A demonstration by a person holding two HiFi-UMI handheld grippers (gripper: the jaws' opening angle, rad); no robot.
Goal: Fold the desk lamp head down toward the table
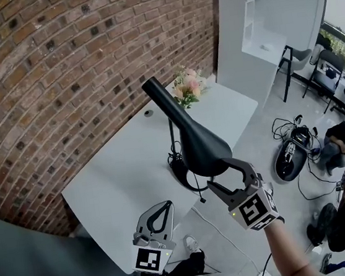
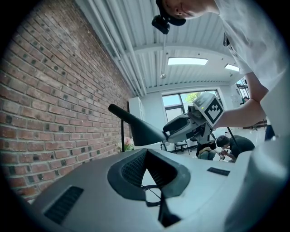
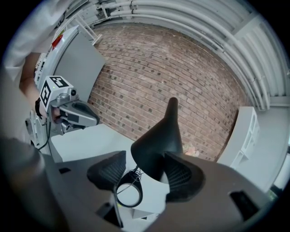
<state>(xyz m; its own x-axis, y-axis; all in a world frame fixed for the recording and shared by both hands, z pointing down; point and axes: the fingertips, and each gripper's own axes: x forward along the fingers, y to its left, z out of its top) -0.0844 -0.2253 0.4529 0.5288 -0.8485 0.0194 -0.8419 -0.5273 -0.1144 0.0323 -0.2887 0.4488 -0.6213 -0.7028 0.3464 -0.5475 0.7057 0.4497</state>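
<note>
Here, the right gripper gapes around the black lamp head — left gripper pinched together, empty.

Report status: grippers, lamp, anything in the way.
Left gripper shut, empty. Right gripper open, jaws straddling lamp head. Lamp head raised, not folded. Flowers behind lamp.

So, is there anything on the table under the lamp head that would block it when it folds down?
Nothing visible blocks it. Under the lamp head the table holds only the lamp's own coiled cable and base ring. The flowers stand farther back, by the brick wall.
</note>
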